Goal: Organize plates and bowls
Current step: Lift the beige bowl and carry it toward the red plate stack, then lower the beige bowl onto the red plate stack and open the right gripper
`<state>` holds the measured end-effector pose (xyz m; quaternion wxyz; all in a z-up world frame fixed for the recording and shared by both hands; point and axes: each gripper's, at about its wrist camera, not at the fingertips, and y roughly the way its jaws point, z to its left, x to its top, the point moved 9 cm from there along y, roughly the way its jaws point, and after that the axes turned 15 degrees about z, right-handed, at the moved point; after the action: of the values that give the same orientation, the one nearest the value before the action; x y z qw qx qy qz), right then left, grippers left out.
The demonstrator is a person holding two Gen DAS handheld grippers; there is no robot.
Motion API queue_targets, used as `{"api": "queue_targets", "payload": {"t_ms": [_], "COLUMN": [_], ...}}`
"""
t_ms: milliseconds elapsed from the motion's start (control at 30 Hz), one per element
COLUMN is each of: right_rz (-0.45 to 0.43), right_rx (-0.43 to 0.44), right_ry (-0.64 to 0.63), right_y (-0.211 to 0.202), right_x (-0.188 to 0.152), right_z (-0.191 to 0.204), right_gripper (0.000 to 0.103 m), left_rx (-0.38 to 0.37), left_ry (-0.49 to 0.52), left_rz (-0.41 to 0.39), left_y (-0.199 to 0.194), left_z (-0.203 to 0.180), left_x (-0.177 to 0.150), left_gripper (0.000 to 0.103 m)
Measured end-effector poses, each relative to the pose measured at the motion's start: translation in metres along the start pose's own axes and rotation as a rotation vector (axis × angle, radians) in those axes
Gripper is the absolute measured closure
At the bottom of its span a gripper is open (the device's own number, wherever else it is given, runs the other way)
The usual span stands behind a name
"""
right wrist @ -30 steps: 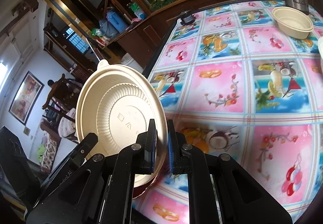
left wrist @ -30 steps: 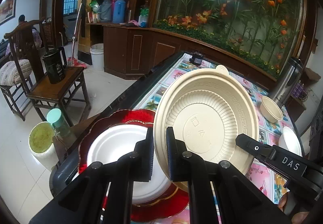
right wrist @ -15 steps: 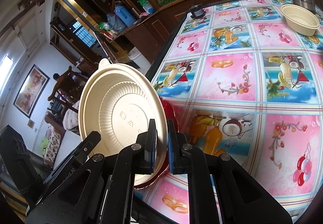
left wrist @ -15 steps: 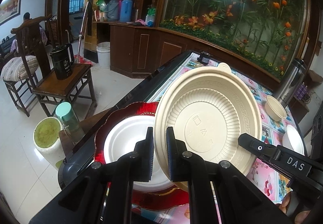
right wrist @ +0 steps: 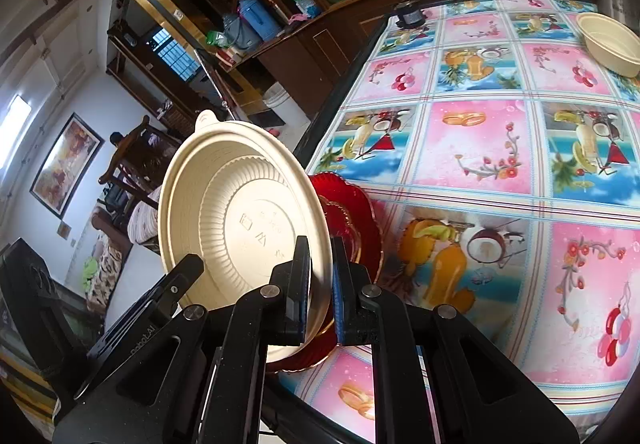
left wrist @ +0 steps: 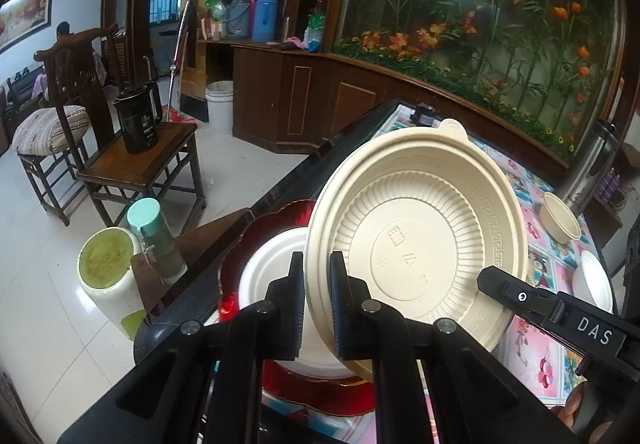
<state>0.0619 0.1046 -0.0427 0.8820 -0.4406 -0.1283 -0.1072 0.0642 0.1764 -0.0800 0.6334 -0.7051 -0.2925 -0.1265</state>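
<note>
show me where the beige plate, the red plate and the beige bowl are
beige plate (left wrist: 416,244), left wrist view, ribbed underside centre.
red plate (right wrist: 348,215), right wrist view, scalloped rim behind the beige plate.
beige bowl (right wrist: 608,43), right wrist view, inner wall.

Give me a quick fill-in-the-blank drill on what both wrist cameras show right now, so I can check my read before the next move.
1. Both the left tongs and the right tongs are shut on the rim of the beige ______.
2. Directly beneath it, a white plate rests on a scalloped plate coloured ______.
3. The held dish is ______, not lying flat.
4. Far across the tablecloth stands a small beige ______.

Missing words: plate; red; tilted; bowl
</note>
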Motion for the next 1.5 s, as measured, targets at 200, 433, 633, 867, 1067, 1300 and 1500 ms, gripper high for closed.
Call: {"api": "queue_targets", "payload": {"t_ms": [200, 433, 633, 867, 1067, 1300, 1500], "right_rz": [0.02, 0.052, 0.079, 0.105, 0.119, 0.127, 0.132], "right_rx": [-0.002, -0.001, -0.003, -0.009, -0.01, -0.011, -0.004], "right_ry": [-0.016, -0.021, -0.019, -0.01, 0.003, 0.017, 0.025], "right_y": [0.011, 0.027, 0.04, 0.053, 0.061, 0.062, 0.06], "right_x": [0.0, 0.003, 0.004, 0.003, 0.002, 0.002, 0.004], "right_z": [0.009, 0.013, 0.014, 0.011, 0.006, 0.002, 0.0], "right_gripper": [0.093, 0.093, 0.093, 0.093, 0.093, 0.093, 0.093], "left_rx": [0.017, 0.039, 0.048, 0.052, 0.055, 0.035, 0.023], "left_ry": [-0.018, -0.032, -0.041, -0.049, -0.048, -0.039, 0.002], "left_rz": [0.008, 0.032, 0.052, 0.091, 0.114, 0.173, 0.218], "left_y": [0.003, 0.01, 0.015, 0.027, 0.032, 0.039, 0.039], "left_z": [0.01, 0.02, 0.026, 0.03, 0.032, 0.03, 0.024], "left_x": [0.0, 0.0, 0.0, -0.002, -0.003, -0.004, -0.004], "left_gripper": [0.093, 0.093, 0.093, 0.093, 0.093, 0.093, 0.092]}}
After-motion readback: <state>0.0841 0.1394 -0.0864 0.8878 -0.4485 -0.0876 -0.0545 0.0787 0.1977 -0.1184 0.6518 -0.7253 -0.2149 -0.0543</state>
